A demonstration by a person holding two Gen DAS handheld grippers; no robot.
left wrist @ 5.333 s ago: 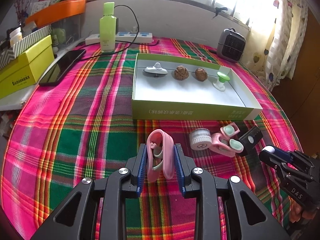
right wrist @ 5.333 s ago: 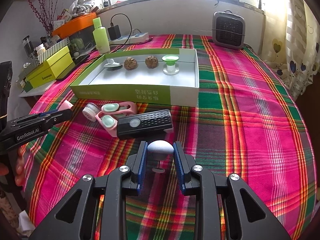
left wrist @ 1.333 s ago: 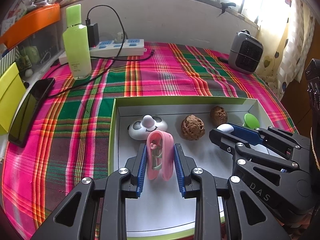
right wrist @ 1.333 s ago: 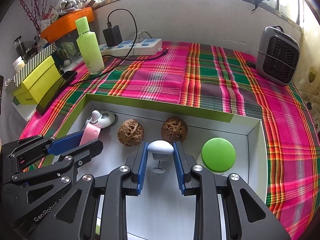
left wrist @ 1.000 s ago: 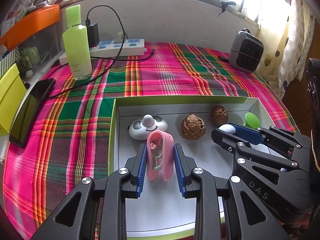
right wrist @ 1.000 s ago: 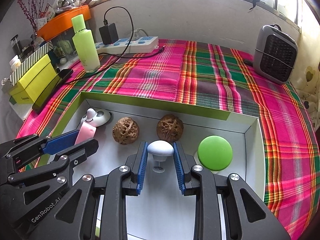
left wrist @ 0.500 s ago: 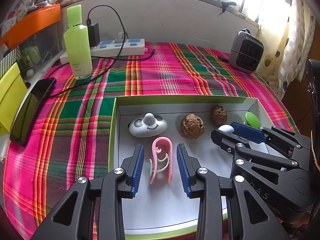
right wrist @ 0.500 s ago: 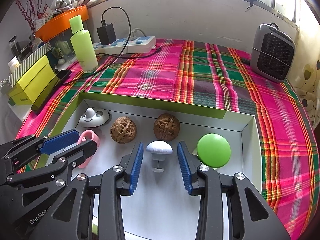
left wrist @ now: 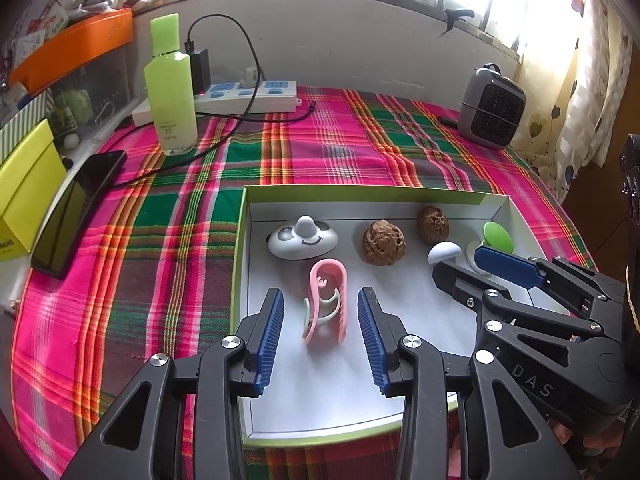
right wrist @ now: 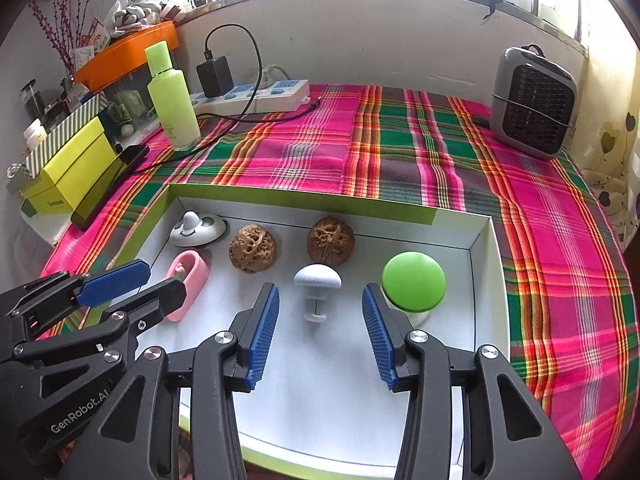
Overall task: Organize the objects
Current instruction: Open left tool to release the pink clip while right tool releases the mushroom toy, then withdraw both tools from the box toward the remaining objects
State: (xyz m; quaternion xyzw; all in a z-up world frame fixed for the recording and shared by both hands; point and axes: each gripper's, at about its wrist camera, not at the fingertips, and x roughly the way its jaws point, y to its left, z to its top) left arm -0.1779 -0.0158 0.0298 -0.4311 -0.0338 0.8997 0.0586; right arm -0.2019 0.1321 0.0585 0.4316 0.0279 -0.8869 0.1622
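Note:
A green-edged white box lies on the plaid cloth. My left gripper is open, and a pink clip stands free on the box floor between its jaws. My right gripper is open around a white mushroom-shaped knob that stands free on the floor. In the box there are also a white smiley-face piece, two walnuts and a green mushroom-shaped knob.
A green bottle, a power strip with charger and cable, a black phone, a yellow box and an orange tray sit at the left and back. A small grey heater stands back right.
Both grippers carried their objects from the cloth into the box, then opened wider. The pink clip and the white knob now stand free on the box floor.

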